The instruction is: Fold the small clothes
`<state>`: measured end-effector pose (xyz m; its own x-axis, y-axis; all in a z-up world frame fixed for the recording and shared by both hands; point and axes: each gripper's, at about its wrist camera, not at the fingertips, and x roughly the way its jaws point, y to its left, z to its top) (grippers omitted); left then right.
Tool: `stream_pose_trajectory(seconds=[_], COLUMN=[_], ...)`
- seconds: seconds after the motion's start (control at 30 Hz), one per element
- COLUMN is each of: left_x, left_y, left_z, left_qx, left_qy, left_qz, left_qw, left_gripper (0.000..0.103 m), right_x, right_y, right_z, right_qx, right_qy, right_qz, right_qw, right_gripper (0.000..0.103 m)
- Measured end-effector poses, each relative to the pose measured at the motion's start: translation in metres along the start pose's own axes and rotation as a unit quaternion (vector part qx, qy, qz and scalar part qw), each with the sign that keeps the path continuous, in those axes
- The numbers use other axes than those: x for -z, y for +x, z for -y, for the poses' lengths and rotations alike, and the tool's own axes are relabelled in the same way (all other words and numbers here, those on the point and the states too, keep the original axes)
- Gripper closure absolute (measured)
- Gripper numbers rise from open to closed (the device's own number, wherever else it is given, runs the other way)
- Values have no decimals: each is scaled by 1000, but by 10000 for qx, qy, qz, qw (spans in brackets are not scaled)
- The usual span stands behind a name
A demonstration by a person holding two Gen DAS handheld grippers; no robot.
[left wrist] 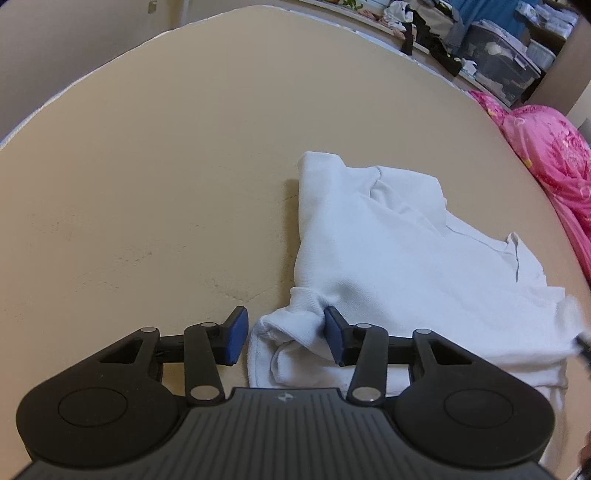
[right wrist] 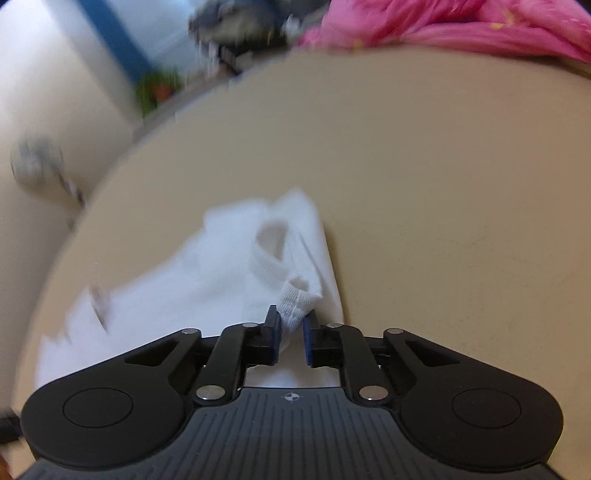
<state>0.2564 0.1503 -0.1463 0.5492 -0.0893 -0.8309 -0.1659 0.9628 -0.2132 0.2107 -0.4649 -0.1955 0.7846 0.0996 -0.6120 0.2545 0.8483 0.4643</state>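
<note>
A small white garment (left wrist: 388,251) lies crumpled on the beige mattress-like surface (left wrist: 166,166). In the left wrist view its sleeve end (left wrist: 295,321) sits between the blue pads of my left gripper (left wrist: 285,338), which stands open. The right pad touches the cloth and the left pad is clear of it. In the blurred right wrist view, my right gripper (right wrist: 291,332) is shut on a ribbed white cuff (right wrist: 295,301) of the same garment (right wrist: 229,266). The cloth trails away to the left of the fingers.
A pink quilt (left wrist: 546,155) lies along the right edge of the surface and shows as a pink quilt (right wrist: 443,26) at the top of the right wrist view. Piled clothes and clear storage boxes (left wrist: 498,55) stand beyond the far edge. Bare beige surface stretches left of the garment.
</note>
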Motion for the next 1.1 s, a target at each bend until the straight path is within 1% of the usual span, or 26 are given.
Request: stream_pose_trajectory(seconds=[0.07, 0.1, 0.13, 0.17, 0.2, 0.23, 0.27, 0.3, 0.37, 0.4, 0.43, 0.47, 0.5, 0.57, 0.6, 0.67, 0.7, 0.77, 0.8, 0.83, 0.9, 0.93, 0.97, 1.0, 1.03, 1.1], left_x=[-1, -1, 0, 1, 1, 0, -1, -3, -7, -10, -11, -12, -14, -20, -22, -27, -29, -31, -32, -33, -37, -37, -38, -37, -37, -35], left_y=[2, 3, 5, 7, 8, 6, 3, -3, -15, -20, -22, -21, -18, -8, -1, 13, 22, 34, 35, 31, 22, 22, 24, 26, 22, 2], left_z=[3, 5, 6, 7, 7, 6, 6, 7, 9, 12, 15, 18, 21, 25, 26, 26, 25, 23, 23, 19, 8, 3, 1, 1, 1, 5], left_qx=[-25, -61, -110, -168, -233, -262, -296, -336, -351, -278, -170, -72, 5, 19, 2, 49, 121, 133, 76, -10, -174, -270, -479, -608, -550, -308], left_qy=[60, 115, 158, 185, 192, 177, 150, 140, 158, 202, 253, 316, 383, 428, 400, 263, 213, 314, 374, 299, -43, -190, -240, -174, -143, -145], left_qz=[2, -38, -90, -136, -165, -150, -89, 49, 442, 648, 768, 807, 817, 839, 833, 744, 675, 641, 694, 841, 1025, 998, 914, 746, 690, 915], left_qw=[10000, 9999, 9998, 9996, 9994, 9994, 9994, 9993, 9983, 9973, 9966, 9962, 9959, 9956, 9957, 9969, 9974, 9974, 9969, 9960, 9946, 9945, 9944, 9952, 9960, 9952], left_gripper=[53, 51, 50, 48, 48, 48, 48, 50, 57, 58, 58, 58, 57, 56, 56, 57, 62, 96, 96, 97, 102, 103, 103, 103, 103, 102], right_x=[-3, -4, -4, -2, 1, 2, 0, -5, -14, -17, -18, -18, -17, -13, -11, -10, -8, -3, -2, -2, 0, 0, -4, -4, -3, -3], right_y=[-19, -23, -19, -9, 1, 1, -3, -10, -25, -30, -30, -26, -18, -2, 6, 17, 22, 31, 34, 35, 34, 33, 33, 34, 36, 37], right_z=[-5, -7, -4, 3, 13, 21, 26, 28, 22, 15, 10, 5, 0, -4, -3, -3, -3, -4, -2, 2, 2, 0, -1, -3, -4, -4], right_qx=[-340, -352, -180, 157, 705, 1152, 1451, 1484, 1185, 832, 513, 207, 46, 140, 251, 344, 396, 538, 604, 645, 593, 538, 533, 581, 611, 668], right_qy=[-40, -63, -27, 51, 203, 372, 511, 544, 393, 202, 22, -170, -326, -436, -417, -435, -500, -658, -679, -637, -524, -539, -584, -660, -687, -701], right_qz=[460, 521, 359, 27, -259, -232, -79, 133, 653, 847, 845, 735, 546, 230, 115, -88, -162, -271, -302, -324, -325, -306, -293, -292, -307, -328], right_qw=[9984, 9980, 9992, 9999, 9970, 9924, 9881, 9873, 9900, 9927, 9951, 9969, 9980, 9987, 9988, 9984, 9978, 9960, 9954, 9954, 9963, 9966, 9964, 9957, 9953, 9948], right_gripper=[91, 91, 91, 86, 82, 82, 82, 82, 82, 82, 82, 77, 66, 54, 50, 49, 49, 49, 49, 49, 49, 49, 49, 49, 49, 50])
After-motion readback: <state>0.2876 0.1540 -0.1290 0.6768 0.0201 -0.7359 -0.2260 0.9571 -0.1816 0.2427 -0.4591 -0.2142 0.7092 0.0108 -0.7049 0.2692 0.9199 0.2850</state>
